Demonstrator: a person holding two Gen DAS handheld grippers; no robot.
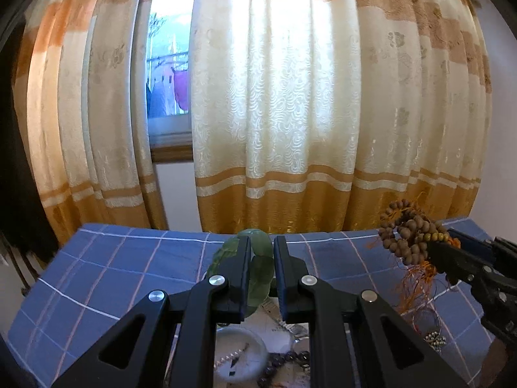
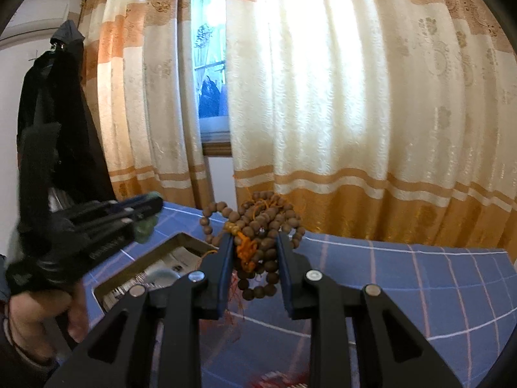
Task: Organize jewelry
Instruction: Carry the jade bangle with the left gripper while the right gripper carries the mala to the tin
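Both lifted clear of the blue cloth point(image 1: 106, 268) and above the box point(image 2: 181, 242), probably for sorting: left gripper point(image 1: 261, 242) narrowed on the green bangle point(image 1: 258, 271), right gripper point(image 2: 255, 242) clamped around bunched wooden beads point(image 2: 258, 220), tassel point(image 1: 416, 281) dangling free.
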